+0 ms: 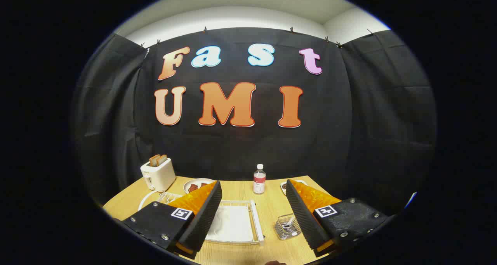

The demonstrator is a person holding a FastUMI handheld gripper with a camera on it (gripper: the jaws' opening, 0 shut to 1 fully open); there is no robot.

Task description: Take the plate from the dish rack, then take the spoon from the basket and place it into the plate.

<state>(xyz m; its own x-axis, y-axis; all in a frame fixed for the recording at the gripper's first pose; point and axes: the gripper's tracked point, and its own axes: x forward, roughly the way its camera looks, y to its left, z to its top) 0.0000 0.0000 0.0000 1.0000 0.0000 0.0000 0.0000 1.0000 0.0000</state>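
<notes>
while gripper (pixel 254 210) hangs spread wide and empty above wooden surface (pixel 271 203), white dish rack (pixel 237 222) lies low centre of frame, between fingers, nearer left one. plate itself hard to pick out there. wire basket (pixel 286 226) holding spoon sits just beside right finger, lower right. first reach likely down and ahead.

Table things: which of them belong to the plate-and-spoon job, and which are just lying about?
For the job: dish rack between the open fingers; wire basket beside it.

Lying about: toaster with toast; water bottle; plate of food; small dish.
</notes>
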